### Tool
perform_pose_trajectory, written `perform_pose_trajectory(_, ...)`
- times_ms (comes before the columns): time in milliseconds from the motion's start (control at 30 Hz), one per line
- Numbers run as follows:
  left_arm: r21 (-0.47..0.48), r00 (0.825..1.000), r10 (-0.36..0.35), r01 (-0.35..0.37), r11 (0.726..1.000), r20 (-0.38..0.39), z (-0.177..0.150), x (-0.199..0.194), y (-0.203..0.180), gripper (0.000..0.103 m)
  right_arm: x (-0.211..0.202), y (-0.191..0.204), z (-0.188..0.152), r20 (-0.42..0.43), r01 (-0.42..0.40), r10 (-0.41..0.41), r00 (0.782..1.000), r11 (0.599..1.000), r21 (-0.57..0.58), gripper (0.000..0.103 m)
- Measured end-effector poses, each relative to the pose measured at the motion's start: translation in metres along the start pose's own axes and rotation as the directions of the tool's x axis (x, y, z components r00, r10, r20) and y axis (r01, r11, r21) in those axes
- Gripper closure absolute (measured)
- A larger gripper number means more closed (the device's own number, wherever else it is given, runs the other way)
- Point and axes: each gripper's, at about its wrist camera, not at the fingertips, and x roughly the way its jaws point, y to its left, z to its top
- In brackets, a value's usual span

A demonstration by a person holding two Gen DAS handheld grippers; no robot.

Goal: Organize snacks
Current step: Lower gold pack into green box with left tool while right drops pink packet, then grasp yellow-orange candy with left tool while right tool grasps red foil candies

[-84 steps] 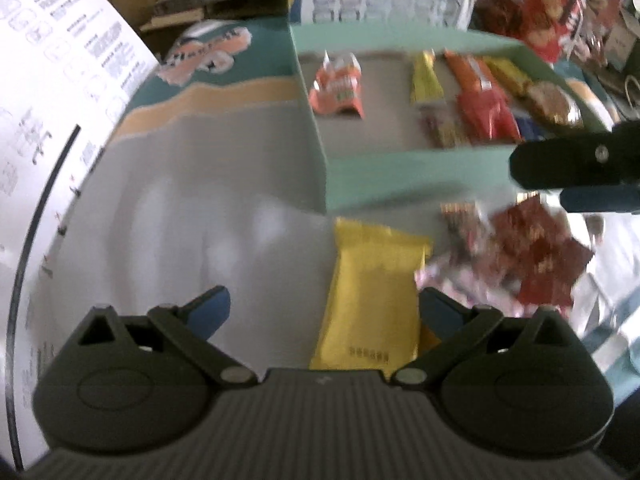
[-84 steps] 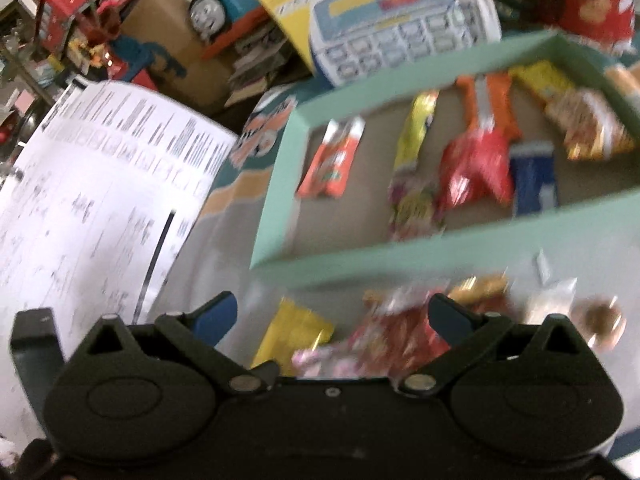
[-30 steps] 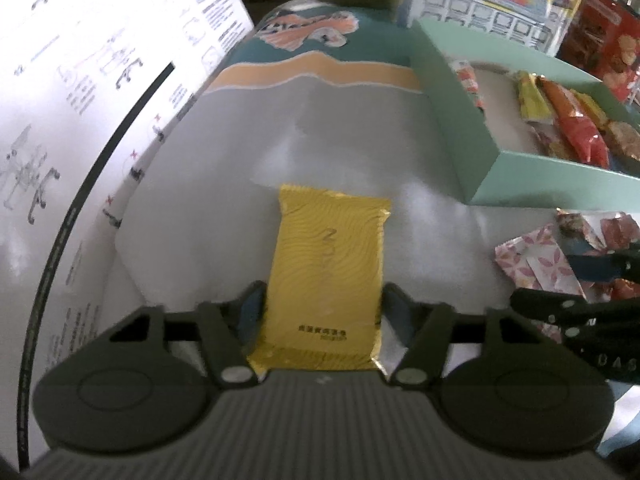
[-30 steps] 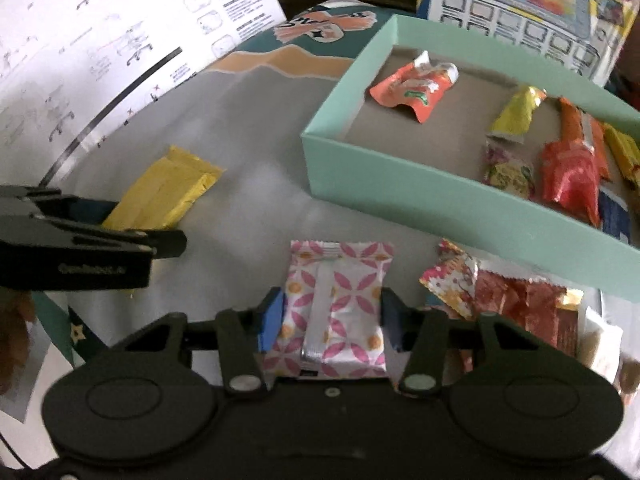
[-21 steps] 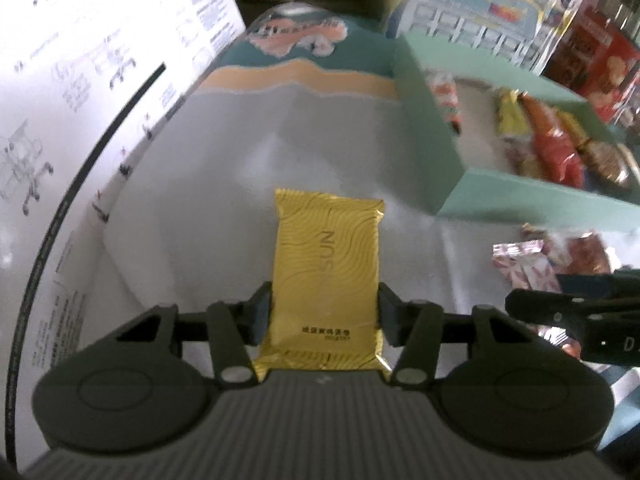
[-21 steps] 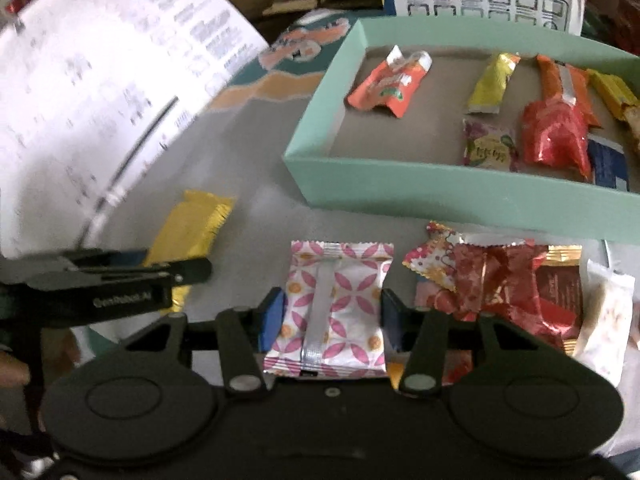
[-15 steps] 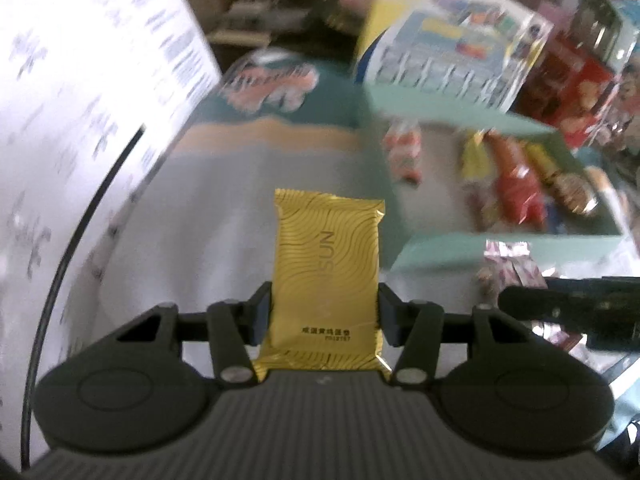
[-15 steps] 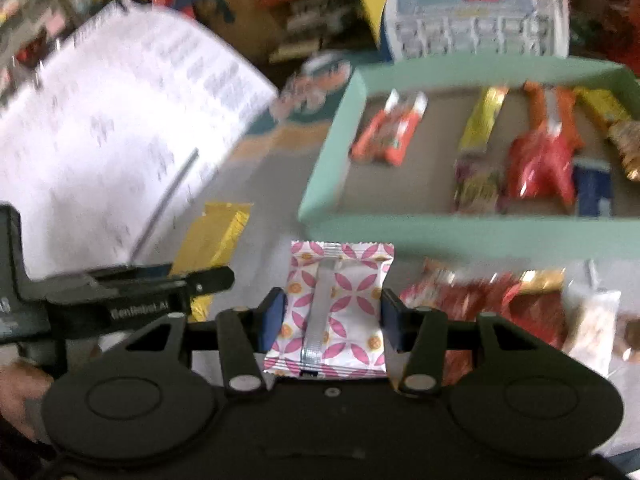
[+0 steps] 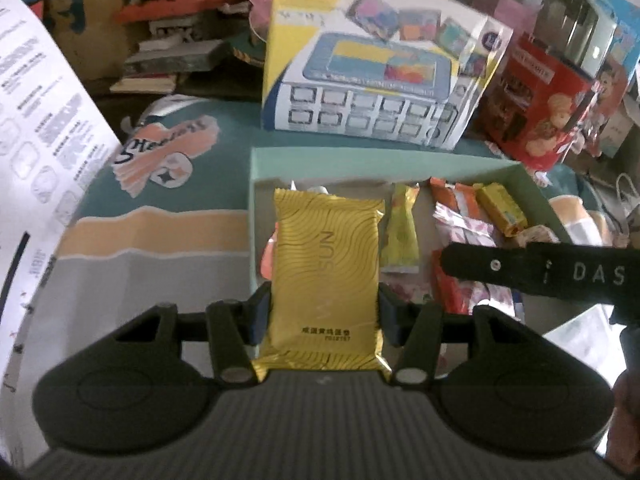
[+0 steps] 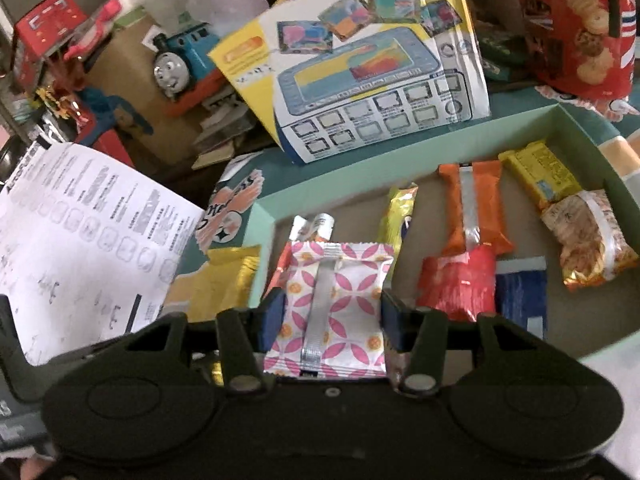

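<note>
My left gripper [image 9: 323,314] is shut on a gold snack packet [image 9: 326,276] and holds it in the air over the left end of the mint-green box [image 9: 360,158]. My right gripper [image 10: 333,318] is shut on a white packet with pink petals [image 10: 334,304], held above the same box [image 10: 340,188]. The right gripper's black finger [image 9: 540,268] crosses the left wrist view. The gold packet also shows in the right wrist view [image 10: 224,280]. Several snacks lie in the box: an orange bar [image 10: 472,210], a red packet [image 10: 456,280], a yellow bar [image 10: 544,174].
A toy cash-register carton [image 9: 376,80] stands behind the box. A red biscuit box [image 9: 536,120] is at the back right. A white instruction sheet [image 9: 36,152] curves up on the left. A blue toy train [image 10: 180,60] and clutter sit at the back.
Both grippers closed on their packets on the table, lifted them and carried them forward. Both packets now hang over the green box.
</note>
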Motion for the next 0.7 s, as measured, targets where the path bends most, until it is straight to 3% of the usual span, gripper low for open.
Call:
perform_pose_trajectory(133,0.022,0.999,0.027,-0.027,0.999,-0.022,-0.003,0.012,0.001,0.049,0.018,0.001,0.002,-0.03,-0.009,0.009,1.0,1.0,0.004,0.052)
perform_pose_trajectory(200,0.038,0.999,0.044,-0.043,0.998,-0.018,-0.004,0.011,0.0,0.037,0.024,0.004,0.003,-0.044,-0.027,0.028,0.999,1.0,0.009,0.048)
perform_pose_trajectory(267,0.048,0.998,0.059,-0.06,0.997,0.01,-0.005,0.004,-0.002,0.01,0.025,0.006,0.003,-0.045,-0.044,0.044,0.998,0.999,0.008,0.022)
perform_pose_trajectory(333,0.069,0.996,0.079,-0.083,0.994,0.051,-0.006,-0.005,-0.004,0.002,0.021,0.008,0.003,-0.019,-0.04,0.04,0.999,0.999,0.003,0.006)
perform_pose_trajectory(433,0.077,0.994,0.095,-0.1,0.992,0.059,-0.007,-0.01,-0.006,0.0,0.013,0.008,0.003,0.0,-0.027,0.027,1.0,1.0,-0.009,0.0)
perform_pose_trajectory(700,0.026,0.995,0.096,-0.097,0.995,0.009,-0.017,-0.019,-0.003,0.0,-0.017,0.0,-0.009,0.018,-0.003,0.003,1.0,1.0,0.019,0.0)
